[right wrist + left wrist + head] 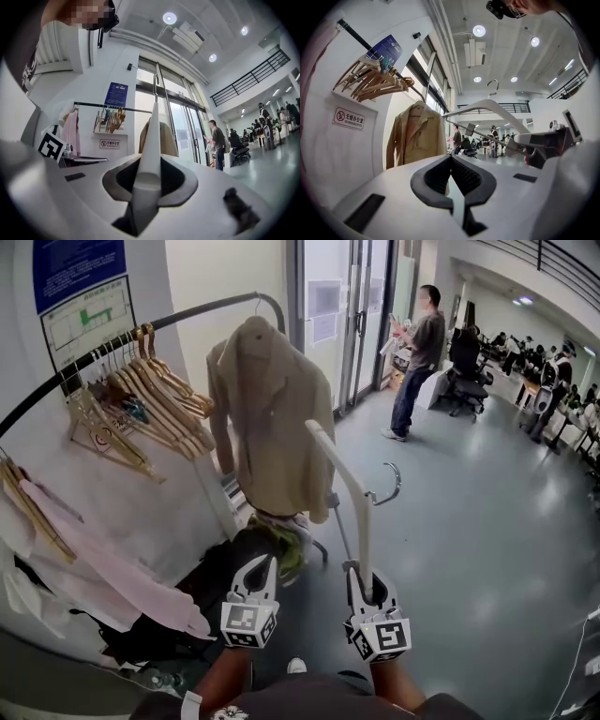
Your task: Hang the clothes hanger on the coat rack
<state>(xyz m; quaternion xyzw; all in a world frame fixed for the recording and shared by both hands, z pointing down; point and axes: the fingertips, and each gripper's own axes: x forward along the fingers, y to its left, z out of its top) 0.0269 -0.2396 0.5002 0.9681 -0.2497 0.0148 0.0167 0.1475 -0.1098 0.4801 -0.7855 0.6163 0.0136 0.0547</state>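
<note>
Smooth white plastic clothes hanger (359, 512), slim and angular, with a thin metal hook (389, 486). It's up in the air, clear of the coat rack (187, 315), just beside the limp beige jacket (272, 427) hanging from the black tube rail. The right gripper (368, 592) is held level and low in front of the person, clamped on one end of the hanger. Its long axis runs up and away toward the jacket, and the hook curls off to the right. The left gripper (258, 577) sits level alongside, jaw tips drawn together on nothing. Wooden hangers (159, 399) are bunched on the rail.
</note>
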